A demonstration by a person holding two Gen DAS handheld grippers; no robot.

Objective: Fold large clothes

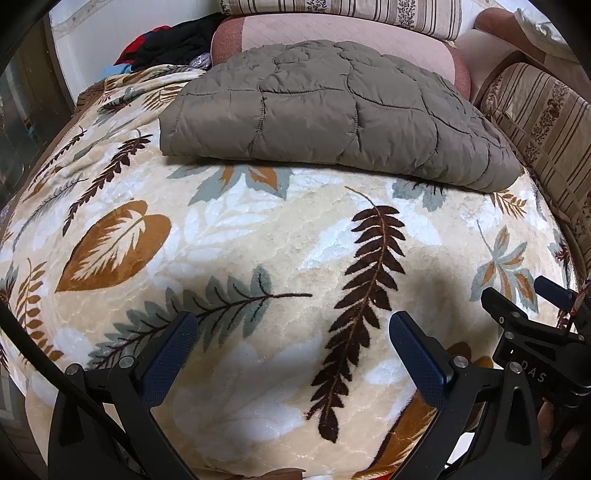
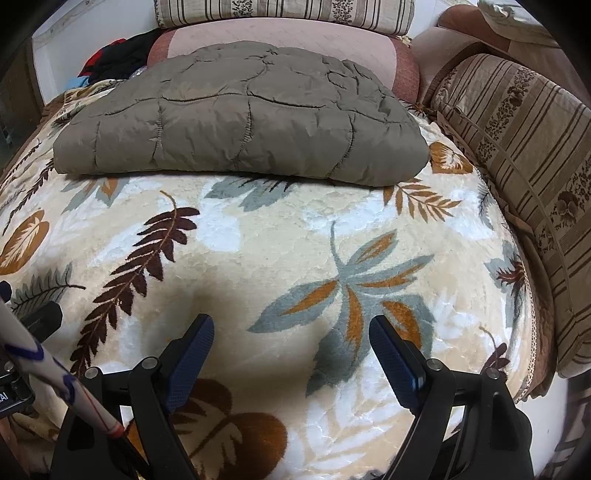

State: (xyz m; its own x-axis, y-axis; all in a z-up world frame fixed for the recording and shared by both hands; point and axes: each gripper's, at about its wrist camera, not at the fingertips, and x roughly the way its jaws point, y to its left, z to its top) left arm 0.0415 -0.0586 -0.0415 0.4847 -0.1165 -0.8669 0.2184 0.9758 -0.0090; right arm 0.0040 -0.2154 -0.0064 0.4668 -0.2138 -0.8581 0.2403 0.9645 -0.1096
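Observation:
A grey-brown quilted jacket [image 1: 332, 118] lies folded into a flat rectangle at the far side of a leaf-patterned blanket [image 1: 258, 240]. It also shows in the right wrist view [image 2: 240, 118], on the same blanket [image 2: 277, 236]. My left gripper [image 1: 295, 325] is open and empty, held low over the near part of the blanket, well short of the jacket. My right gripper [image 2: 291, 328] is open and empty too, beside the left one. The right gripper [image 1: 532, 317] shows at the right edge of the left wrist view.
A pink cushion [image 1: 332, 33] and striped pillows [image 1: 546, 122] border the far and right sides. A pile of dark and red clothes [image 1: 166, 44] sits at the far left. A striped pillow [image 2: 524, 147] lines the blanket's right edge.

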